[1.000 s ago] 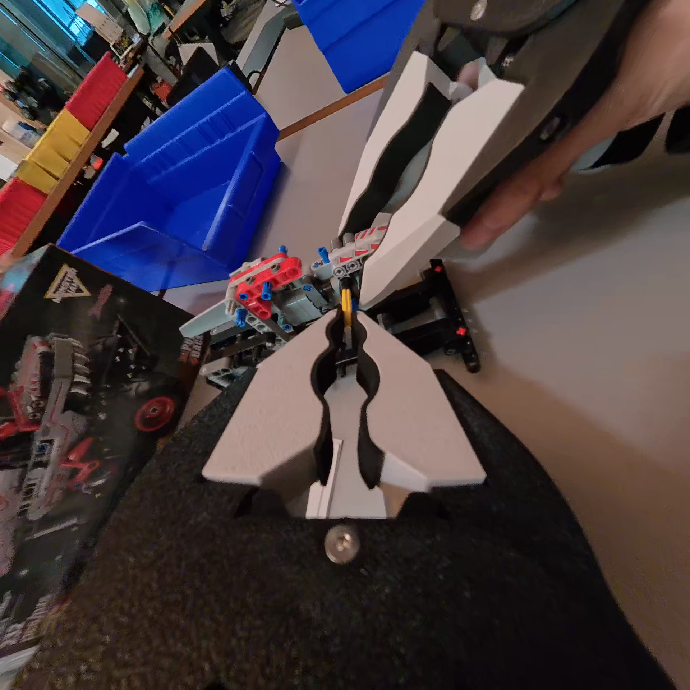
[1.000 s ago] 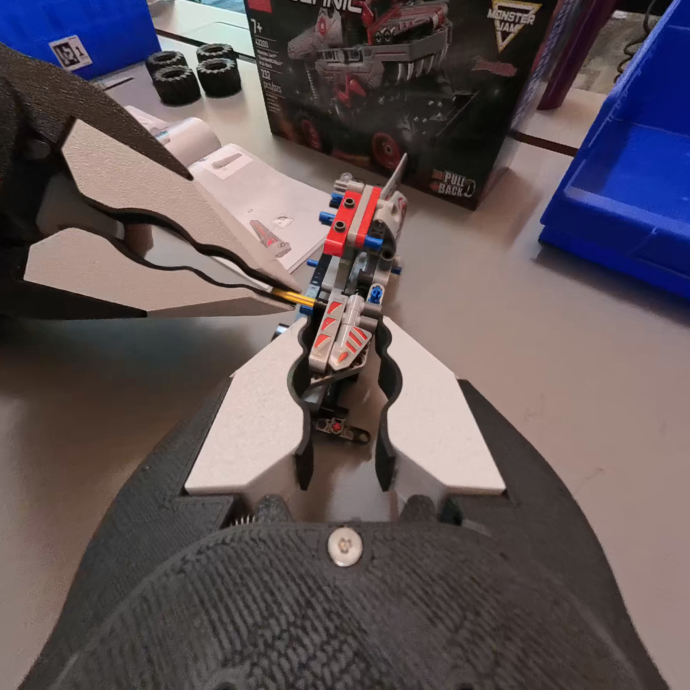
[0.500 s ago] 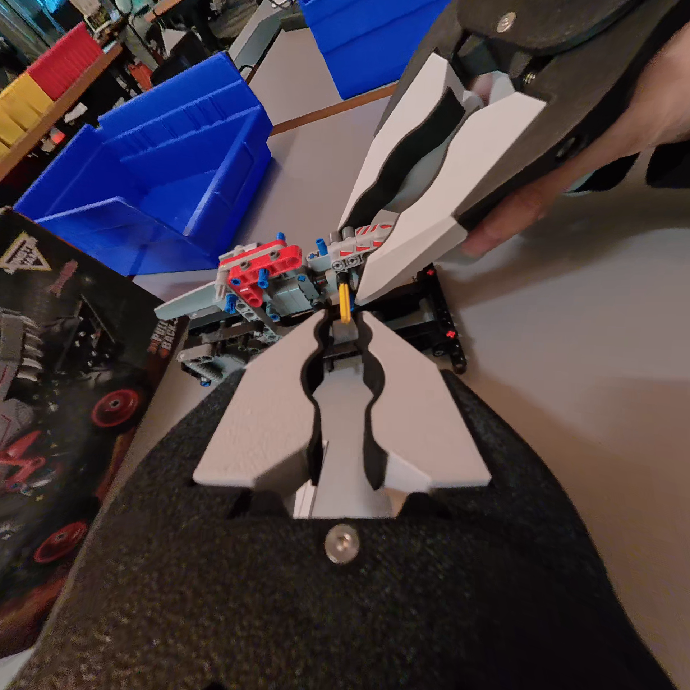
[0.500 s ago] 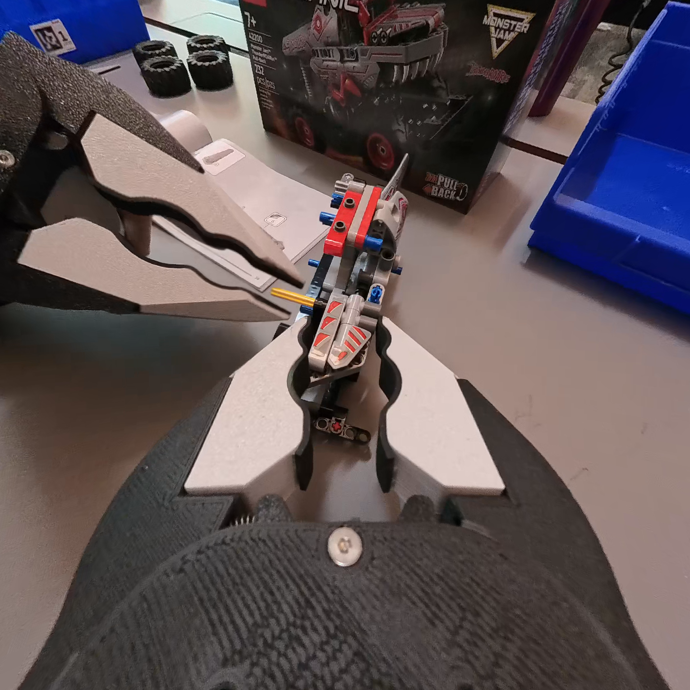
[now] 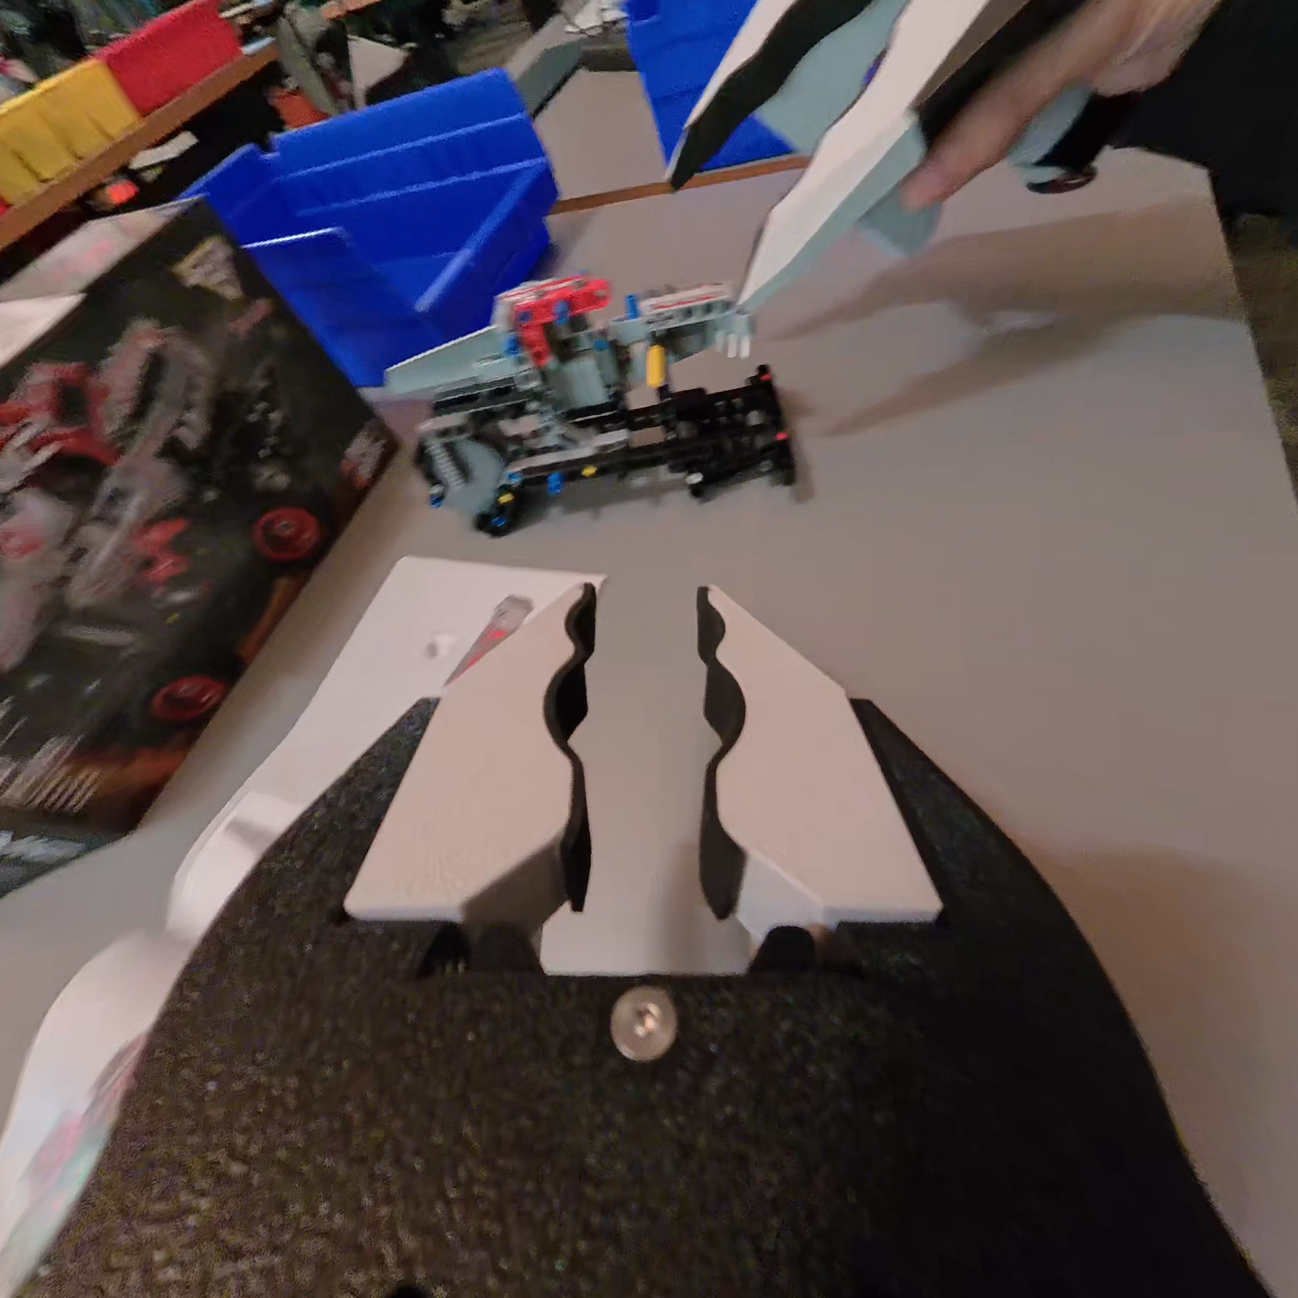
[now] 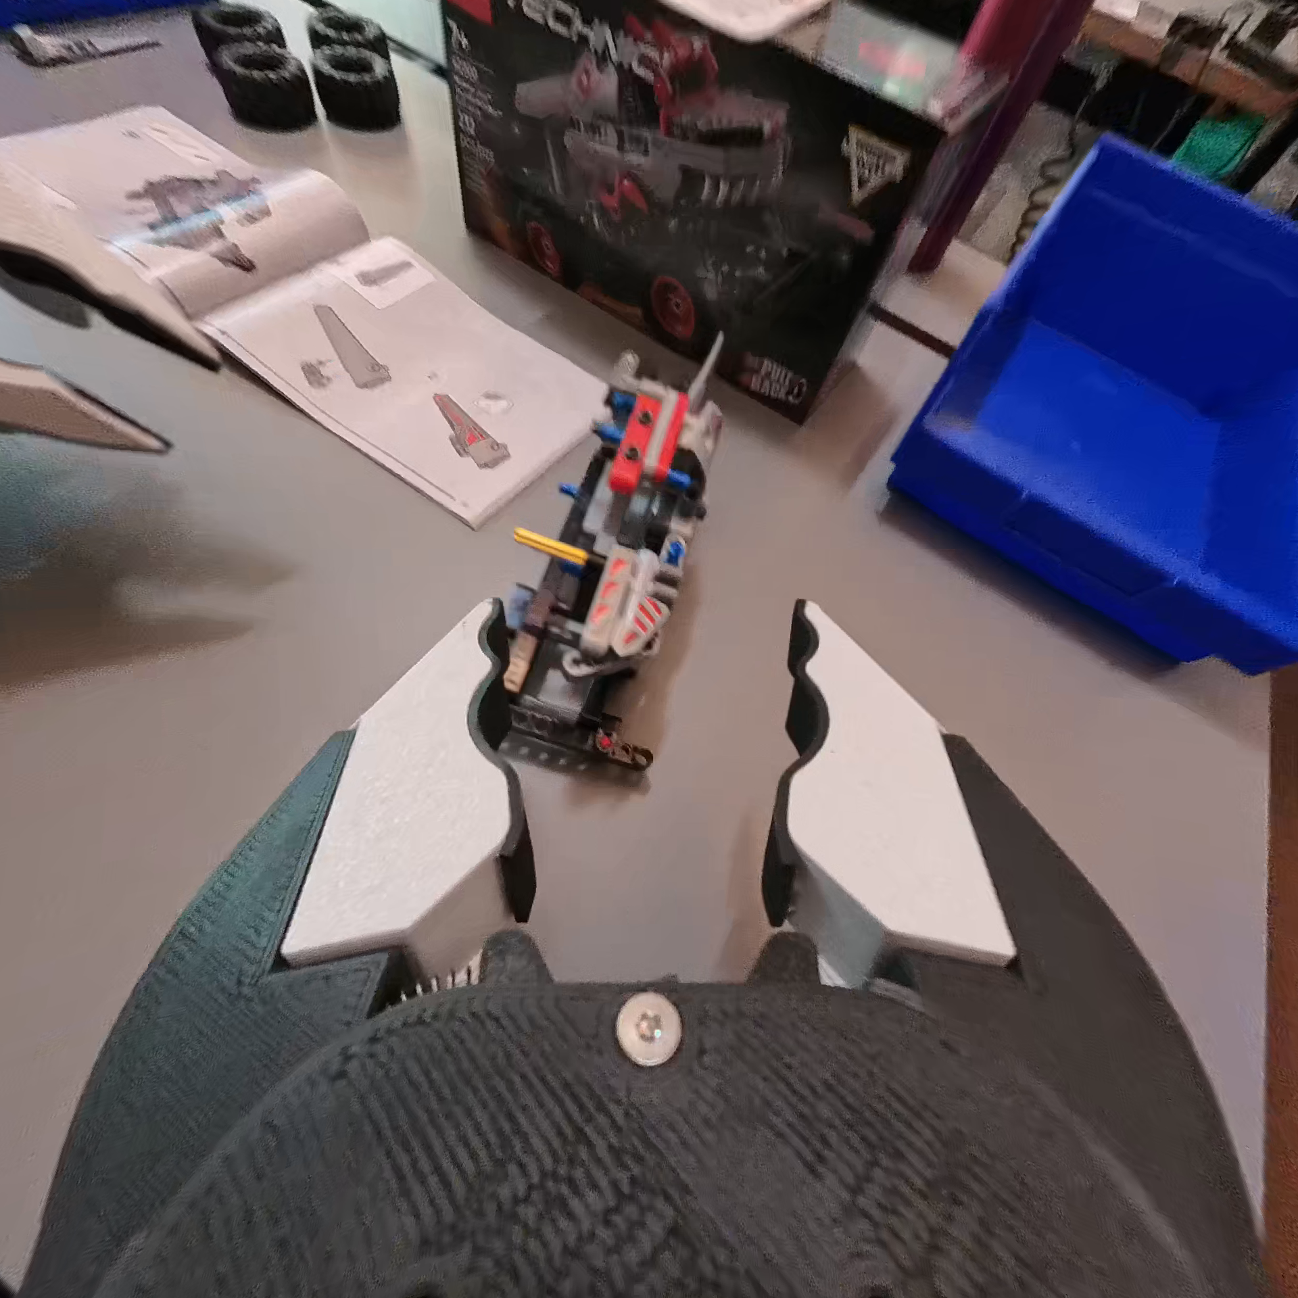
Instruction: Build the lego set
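Observation:
The half-built lego truck point(image 5: 604, 407) stands free on the grey table, also in the right wrist view point(image 6: 618, 562). It has a black frame, grey body, red block on top and a yellow axle point(image 6: 551, 546) sticking out of its side. My left gripper point(image 5: 646, 597) is open and empty, well back from the model. My right gripper point(image 6: 646, 611) is open wide and empty, just behind the model's rear end. It also shows in the left wrist view point(image 5: 709, 232), raised above the model's right end.
The set's box point(image 6: 674, 175) stands behind the model. An open instruction booklet point(image 6: 337, 337) lies to the left, with black tyres point(image 6: 302, 70) beyond it. Blue bins point(image 6: 1124, 435) stand at the right. The table's edge point(image 6: 1282, 913) is at the far right.
Both grippers have opened and pulled back. The left let go of the yellow axle, which stays in the model. The right released the model's rear and lifted away.

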### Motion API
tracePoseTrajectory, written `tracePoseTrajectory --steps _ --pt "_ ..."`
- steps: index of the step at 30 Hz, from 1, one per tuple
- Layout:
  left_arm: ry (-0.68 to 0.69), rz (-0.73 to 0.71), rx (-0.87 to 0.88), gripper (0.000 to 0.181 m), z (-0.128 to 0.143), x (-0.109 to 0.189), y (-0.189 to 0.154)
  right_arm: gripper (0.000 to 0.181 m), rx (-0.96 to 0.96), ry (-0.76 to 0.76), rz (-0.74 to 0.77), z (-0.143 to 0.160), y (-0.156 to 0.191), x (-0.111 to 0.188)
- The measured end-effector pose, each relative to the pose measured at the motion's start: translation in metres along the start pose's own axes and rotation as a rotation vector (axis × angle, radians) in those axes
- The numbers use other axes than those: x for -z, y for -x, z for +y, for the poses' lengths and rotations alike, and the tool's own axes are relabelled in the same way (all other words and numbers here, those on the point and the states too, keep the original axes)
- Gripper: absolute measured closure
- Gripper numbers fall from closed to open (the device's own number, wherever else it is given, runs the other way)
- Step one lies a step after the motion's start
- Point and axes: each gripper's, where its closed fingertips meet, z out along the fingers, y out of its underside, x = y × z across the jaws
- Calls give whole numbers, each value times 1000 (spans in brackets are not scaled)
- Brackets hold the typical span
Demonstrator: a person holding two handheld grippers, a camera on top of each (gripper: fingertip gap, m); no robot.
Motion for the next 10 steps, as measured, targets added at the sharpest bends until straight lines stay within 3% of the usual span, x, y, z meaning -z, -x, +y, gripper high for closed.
tracePoseTrajectory --steps 4,7,10 --pt "-52 -131 30 161 12 49 52 111 60 -62 -70 -39 41 0" --pt "-57 -253 34 168 33 88 105 135 102 -33 -191 -50 97 -30" --pt "-23 -422 35 173 63 128 161 147 139 45 -321 -37 154 -67"
